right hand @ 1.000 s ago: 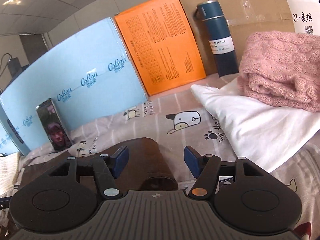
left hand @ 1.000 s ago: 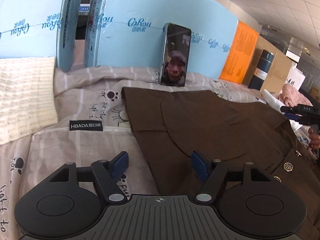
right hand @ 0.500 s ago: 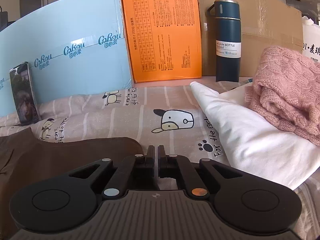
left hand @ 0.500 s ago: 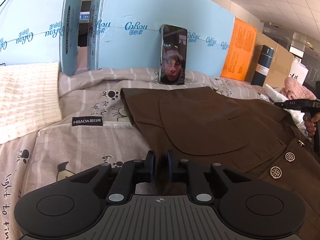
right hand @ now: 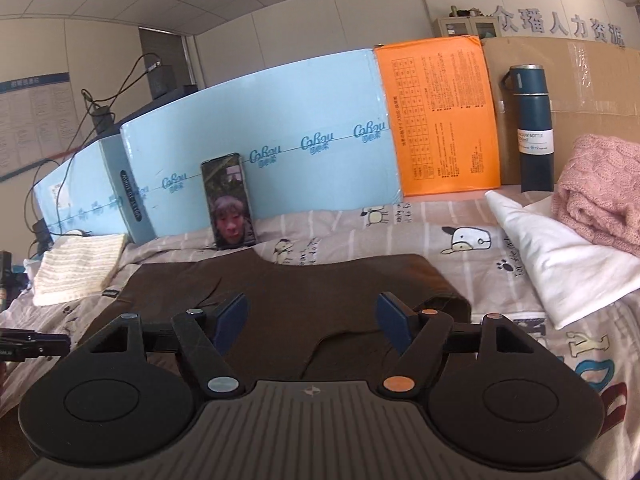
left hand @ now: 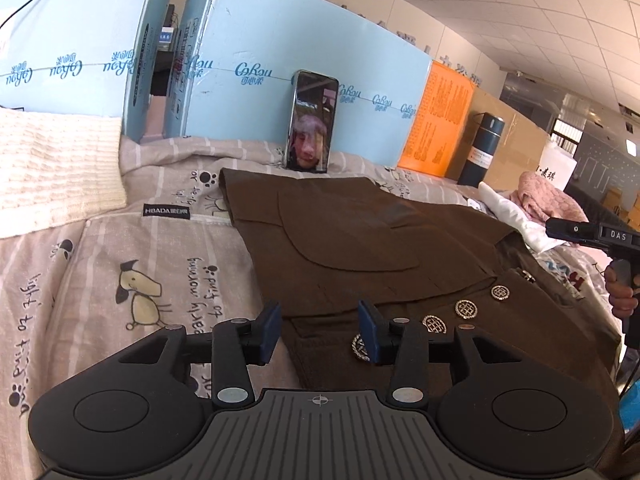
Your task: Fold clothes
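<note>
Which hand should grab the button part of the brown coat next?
Probably the left. The left gripper is open right over the coat's button edge, with the buttons beside its fingers. The right gripper, also open, hovers over plain cloth.

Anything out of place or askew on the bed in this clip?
Nothing stands out. The brown garment lies partly folded on the bed sheet, and both grippers, left and right, sit open over it.
</note>
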Demonstrator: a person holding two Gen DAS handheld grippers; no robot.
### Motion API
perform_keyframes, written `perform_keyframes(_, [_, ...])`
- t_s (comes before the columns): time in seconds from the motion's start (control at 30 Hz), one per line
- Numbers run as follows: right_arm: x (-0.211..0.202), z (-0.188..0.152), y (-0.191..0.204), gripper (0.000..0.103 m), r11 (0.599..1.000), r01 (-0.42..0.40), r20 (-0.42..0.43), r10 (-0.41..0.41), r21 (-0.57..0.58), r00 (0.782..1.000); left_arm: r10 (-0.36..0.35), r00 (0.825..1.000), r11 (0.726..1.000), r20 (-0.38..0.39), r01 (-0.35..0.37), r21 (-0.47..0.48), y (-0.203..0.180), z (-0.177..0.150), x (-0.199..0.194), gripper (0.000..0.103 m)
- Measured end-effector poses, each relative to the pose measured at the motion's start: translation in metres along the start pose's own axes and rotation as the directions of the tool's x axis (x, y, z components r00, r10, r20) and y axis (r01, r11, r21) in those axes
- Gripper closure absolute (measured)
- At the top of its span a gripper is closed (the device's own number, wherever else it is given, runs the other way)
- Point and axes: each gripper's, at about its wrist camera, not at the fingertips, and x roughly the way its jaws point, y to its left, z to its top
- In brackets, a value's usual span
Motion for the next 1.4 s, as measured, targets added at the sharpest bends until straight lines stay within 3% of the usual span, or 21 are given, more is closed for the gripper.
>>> perform_keyframes(0.23, [0.008,-0.032,0.032,0.032,0.994,-0.081,-0.137,0.070,-0.078,0.988,-0.024,0.999,1.000,-0.022,0.024,-0.001,-0.009,-0.019,-0.011,0.060])
perform_keyframes(0.3, [0.014,-0.035,0.033,0.032,0.994,-0.085,-0.169,0.072,-0.072,0.983,-0.055,0.998,0.998,-0.005,0.055,-0.006,-0.009,-0.020,-0.015,0.060])
perform_keyframes(0.37, [0.019,-0.039,0.032,0.032,0.995,-0.080,-0.191,0.067,-0.062,0.979,-0.096,0.995,0.995,0.017,0.096,-0.009,-0.010,-0.021,-0.018,0.051])
perform_keyframes(0.5, [0.025,-0.048,0.030,0.032,0.996,-0.066,-0.215,0.053,-0.055,0.975,-0.162,0.987,0.987,0.024,0.161,0.021,-0.014,-0.021,-0.018,0.051])
perform_keyframes(0.57, [0.024,-0.049,0.031,0.031,0.996,-0.065,-0.211,0.051,-0.059,0.976,-0.135,0.991,0.989,-0.009,0.135,0.054,-0.019,-0.022,-0.012,0.054])
perform_keyframes(0.6, [0.023,-0.050,0.032,0.031,0.996,-0.064,-0.209,0.050,-0.061,0.977,-0.115,0.993,0.991,-0.020,0.116,0.073,-0.021,-0.022,-0.009,0.060])
perform_keyframes(0.63, [0.023,-0.050,0.032,0.031,0.996,-0.064,-0.207,0.050,-0.063,0.977,-0.094,0.995,0.991,-0.025,0.096,0.093,-0.022,-0.022,-0.006,0.080])
perform_keyframes(0.67, [0.023,-0.051,0.033,0.031,0.996,-0.064,-0.206,0.049,-0.065,0.977,-0.072,0.997,0.991,-0.028,0.075,0.114,-0.023,-0.023,-0.004,0.093])
perform_keyframes(0.73, [0.022,-0.050,0.032,0.031,0.996,-0.061,-0.202,0.046,-0.069,0.978,-0.039,0.999,0.988,-0.016,0.041,0.152,-0.026,-0.022,-0.003,0.100])
perform_keyframes(0.9, [0.018,-0.044,0.034,0.030,0.993,-0.031,-0.170,0.012,-0.112,0.985,-0.024,0.997,0.978,0.076,0.008,0.207,-0.031,-0.011,-0.015,0.101])
perform_keyframes(1.07, [0.019,-0.042,0.033,0.029,0.986,0.029,-0.168,-0.056,-0.162,0.984,0.040,0.999,0.969,-0.010,-0.036,0.244,-0.029,-0.012,0.004,0.100])
perform_keyframes(1.2, [0.024,-0.049,0.031,0.026,0.972,0.091,-0.192,-0.133,-0.216,0.972,0.071,0.997,0.961,-0.025,-0.061,0.270,-0.030,-0.011,0.008,0.098])
perform_keyframes(1.3, [0.024,-0.051,0.028,0.023,0.972,0.096,-0.189,-0.137,-0.214,0.972,0.110,0.994,0.946,-0.004,-0.103,0.308,-0.034,-0.011,0.005,0.085])
perform_keyframes(1.33, [0.022,-0.050,0.028,0.023,0.972,0.095,-0.179,-0.135,-0.216,0.974,0.140,0.990,0.937,0.016,-0.138,0.320,-0.035,-0.011,0.002,0.063])
perform_keyframes(1.37, [0.019,-0.049,0.029,0.023,0.970,0.094,-0.159,-0.132,-0.223,0.978,0.180,0.983,0.925,0.046,-0.185,0.331,-0.036,-0.012,-0.002,0.025])
perform_keyframes(1.4, [0.013,-0.048,0.030,0.023,0.968,0.087,-0.133,-0.121,-0.236,0.984,0.213,0.973,0.913,0.084,-0.229,0.337,-0.037,-0.013,-0.007,0.013])
